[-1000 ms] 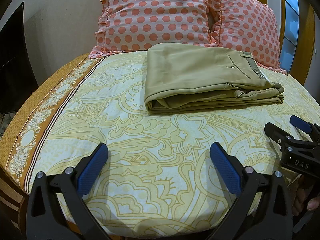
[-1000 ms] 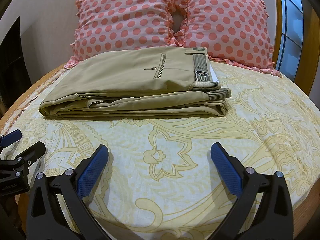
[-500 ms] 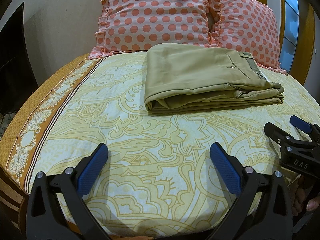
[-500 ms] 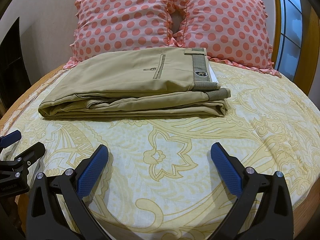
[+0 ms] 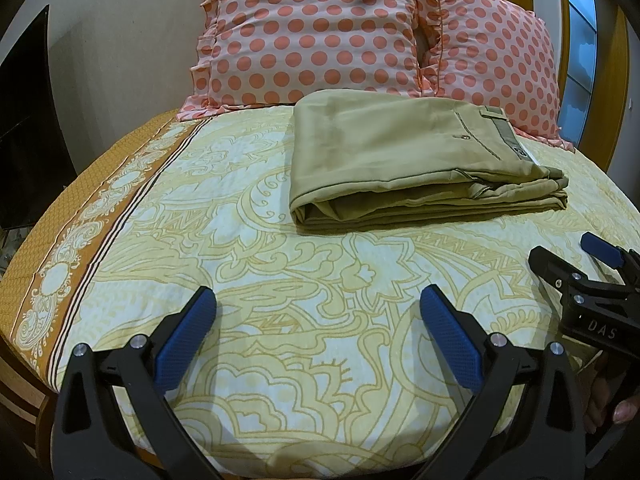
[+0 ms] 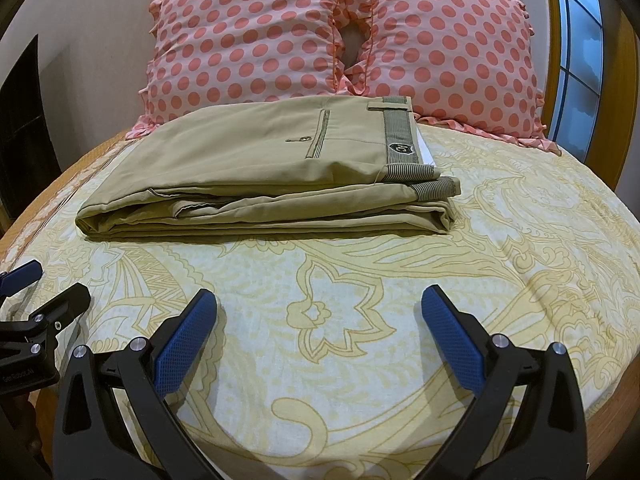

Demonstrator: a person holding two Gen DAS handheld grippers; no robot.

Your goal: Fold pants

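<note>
Hovering low over the near end of the bed (image 6: 520, 280), the left tool (image 5: 318, 312) and right tool (image 6: 320, 312) both gape wide with nothing between their blue pads (image 6: 184, 344) — their bodies cut off by the bottom edge. Farther back lie the khaki pants (image 6: 260, 176), folded into a flat stack on the patterned bedsheet, well apart from both tools. Behind them lean two polka-dot pillows (image 5: 316, 28), tops cropped; the waistband badge (image 6: 401, 148) is too small to read.
</note>
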